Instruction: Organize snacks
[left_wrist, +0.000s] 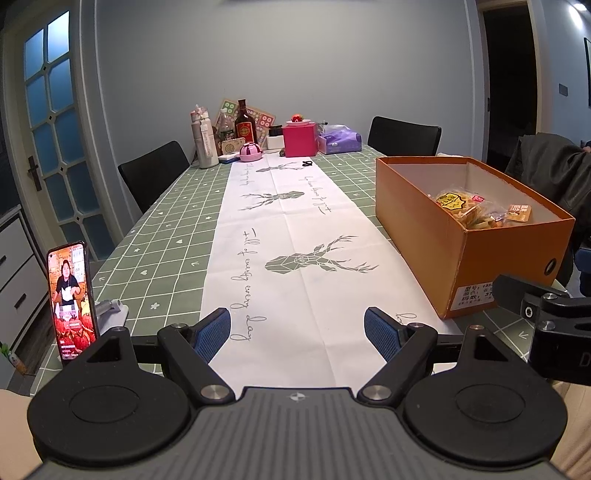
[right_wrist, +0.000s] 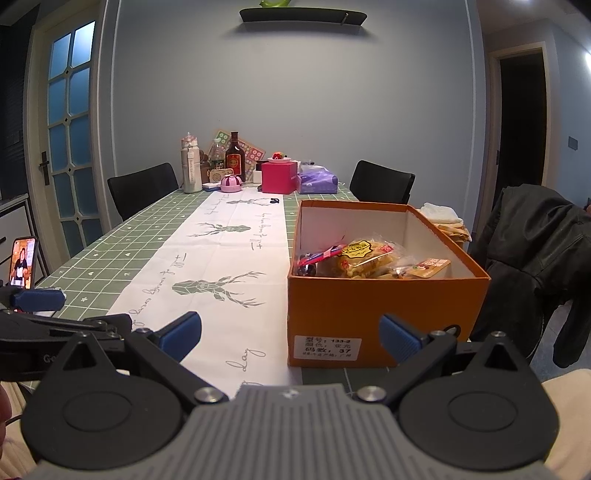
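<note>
My left gripper: jaws spread wide, nothing between them, low over the white deer-print runner.
My right gripper: jaws spread too, empty, facing the orange box.
Snacks: bagged, lying inside the orange box at the table's right side.
Only the right view shows: a red-wrapped packet at the box's near-left corner.
Only the left view shows clearly: a lit phone upright at the table's near-left edge.
</note>
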